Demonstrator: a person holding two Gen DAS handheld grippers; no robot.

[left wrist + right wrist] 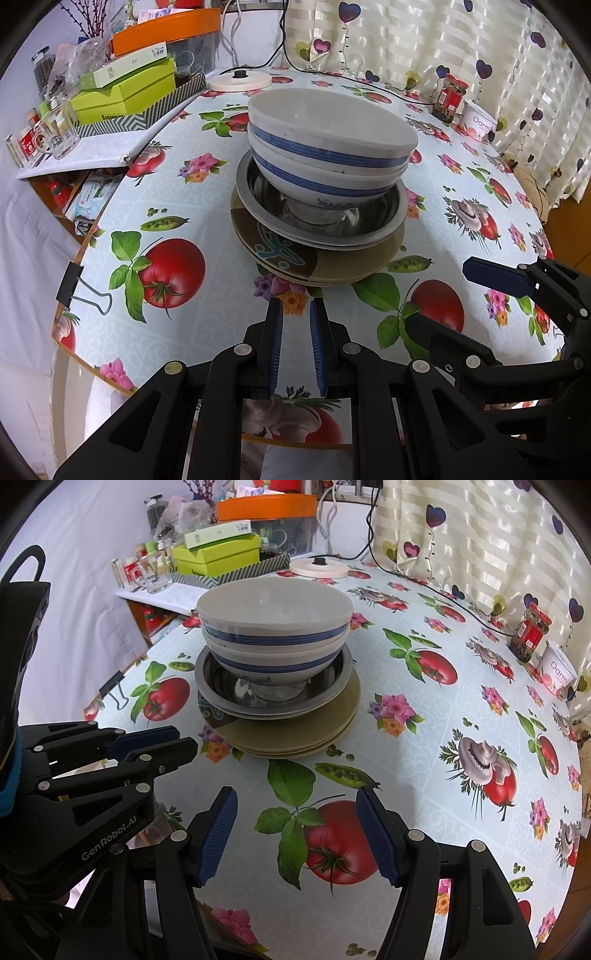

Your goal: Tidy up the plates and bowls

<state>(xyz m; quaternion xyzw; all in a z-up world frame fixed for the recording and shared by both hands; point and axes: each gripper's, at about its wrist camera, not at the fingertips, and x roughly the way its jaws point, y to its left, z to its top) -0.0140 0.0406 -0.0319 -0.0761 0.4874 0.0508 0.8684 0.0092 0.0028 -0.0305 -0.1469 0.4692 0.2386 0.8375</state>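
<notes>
I am cataloguing one stack, and I am taking it as the landmark, standing mid-way across the counter (110, 332) with its fruit-and-flower printed oilcloth.

Stack, top to bottom: two white ceramic bowls with blue bands (328, 147), nested; two shallow steel dishes (317, 229), also nested, carrying the bowls; the olive and brown patterned plates (332, 269), at least two, sitting on the cloth. Everything is lying roughly centred, the steel dishes sitting slightly off the plates' middle.

Near side of the stack: I am holding the left hand-held gripper (296, 314) just short of the plates, its blue pads drawn close with a narrow gap and nothing between them. I am keeping the right hand-held gripper (297, 827) further back on the same side, jaws spread wide and empty.

Far side of the stack: a cream round lid with a black knob (242, 81), a red-capped jar (450, 98), a white tub (478, 118). Left of the stack: green boxes (125, 92) on a side shelf.

Progress, as I am judging it: sorting by kind and size looks done, with no loose plate or bowl showing elsewhere. Perhaps only squaring the stack remains.
</notes>
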